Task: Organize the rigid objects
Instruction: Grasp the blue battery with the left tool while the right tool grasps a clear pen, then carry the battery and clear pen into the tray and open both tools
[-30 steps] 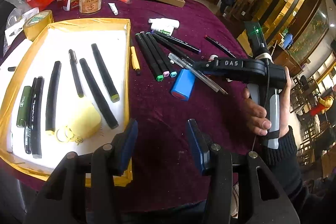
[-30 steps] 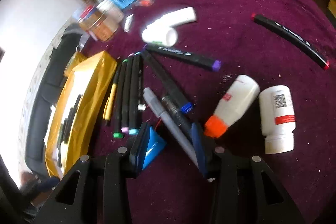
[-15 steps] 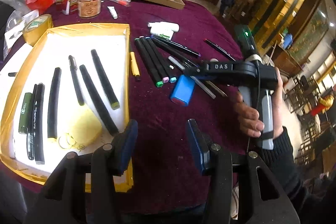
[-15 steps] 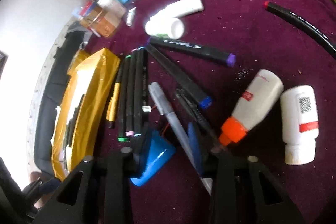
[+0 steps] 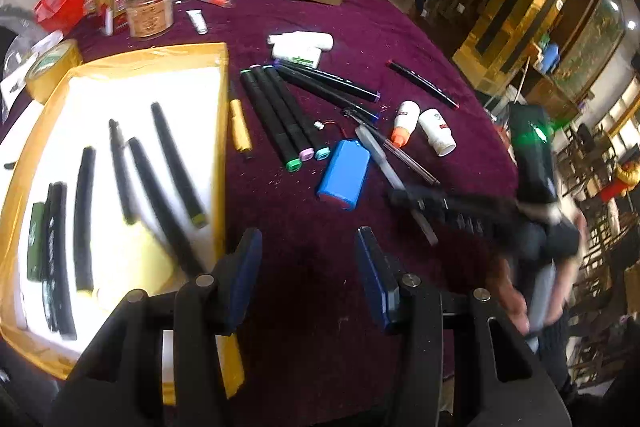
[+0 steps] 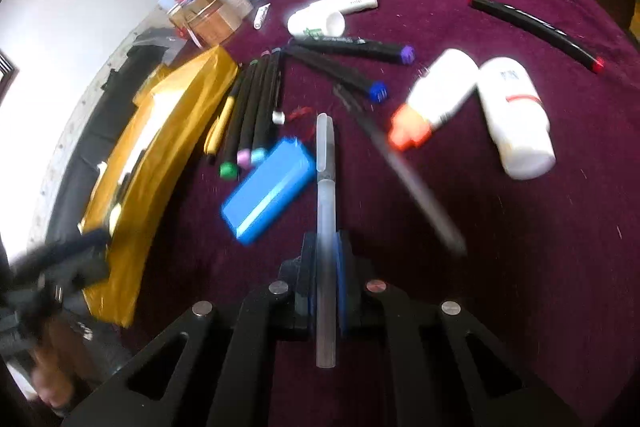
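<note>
Blue battery pack point(image 5: 343, 173), maroon tablecloth point(image 5: 360, 27)

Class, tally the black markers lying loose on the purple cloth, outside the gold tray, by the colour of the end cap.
Green cap: 1
Pink cap: 1
Light blue cap: 1
Purple cap: 1
Dark blue cap: 1
Red cap: 1
Total: 6

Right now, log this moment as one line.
right gripper: shut on frosted pen | left gripper: open, empty | gold tray: holds markers
</note>
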Tool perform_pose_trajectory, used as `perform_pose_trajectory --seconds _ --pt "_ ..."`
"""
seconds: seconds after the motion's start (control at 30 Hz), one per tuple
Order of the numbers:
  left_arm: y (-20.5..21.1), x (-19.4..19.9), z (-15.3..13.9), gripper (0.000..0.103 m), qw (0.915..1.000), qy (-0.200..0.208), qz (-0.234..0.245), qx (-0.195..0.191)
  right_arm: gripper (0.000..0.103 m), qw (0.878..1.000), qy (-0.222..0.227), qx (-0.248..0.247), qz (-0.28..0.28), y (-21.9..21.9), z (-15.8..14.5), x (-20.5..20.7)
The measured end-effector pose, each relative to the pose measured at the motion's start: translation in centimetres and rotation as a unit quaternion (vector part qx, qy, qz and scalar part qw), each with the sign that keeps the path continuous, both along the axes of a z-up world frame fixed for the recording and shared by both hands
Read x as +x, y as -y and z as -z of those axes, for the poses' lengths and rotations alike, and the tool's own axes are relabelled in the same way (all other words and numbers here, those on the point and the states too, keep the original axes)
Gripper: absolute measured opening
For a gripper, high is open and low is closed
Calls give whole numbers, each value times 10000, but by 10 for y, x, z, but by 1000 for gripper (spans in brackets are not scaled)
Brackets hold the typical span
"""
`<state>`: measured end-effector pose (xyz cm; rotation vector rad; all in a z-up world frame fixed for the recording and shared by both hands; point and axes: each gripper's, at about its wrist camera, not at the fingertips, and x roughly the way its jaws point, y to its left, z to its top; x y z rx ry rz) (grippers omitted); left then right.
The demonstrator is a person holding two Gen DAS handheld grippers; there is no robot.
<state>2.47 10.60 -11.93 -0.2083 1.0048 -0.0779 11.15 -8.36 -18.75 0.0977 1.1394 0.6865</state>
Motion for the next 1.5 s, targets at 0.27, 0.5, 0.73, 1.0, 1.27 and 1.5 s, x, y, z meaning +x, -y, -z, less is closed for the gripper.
perform_pose_trajectory --seconds 0.27,0.5,0.73,1.0,1.27,1.5 --pt "43 62 22 46 9962 -356 566 560 8 9980 370 -64 502 20 -1 -42" --pt "65 101 53 45 9900 -777 691 955 8 9956 -7 559 753 37 6 -37" --pt "62 81 61 37 9911 -692 424 1054 7 9942 -116 728 781 41 8 -37" --pt "68 27 61 39 9909 -676 564 1018 7 9955 36 499 803 36 5 -42" --pt "63 28 59 33 9930 -431 400 1025 8 9865 -302 959 1293 48 10 -47" --pt "16 -20 12 33 9996 70 59 -279 8 9801 -164 1577 1195 39 -11 -61"
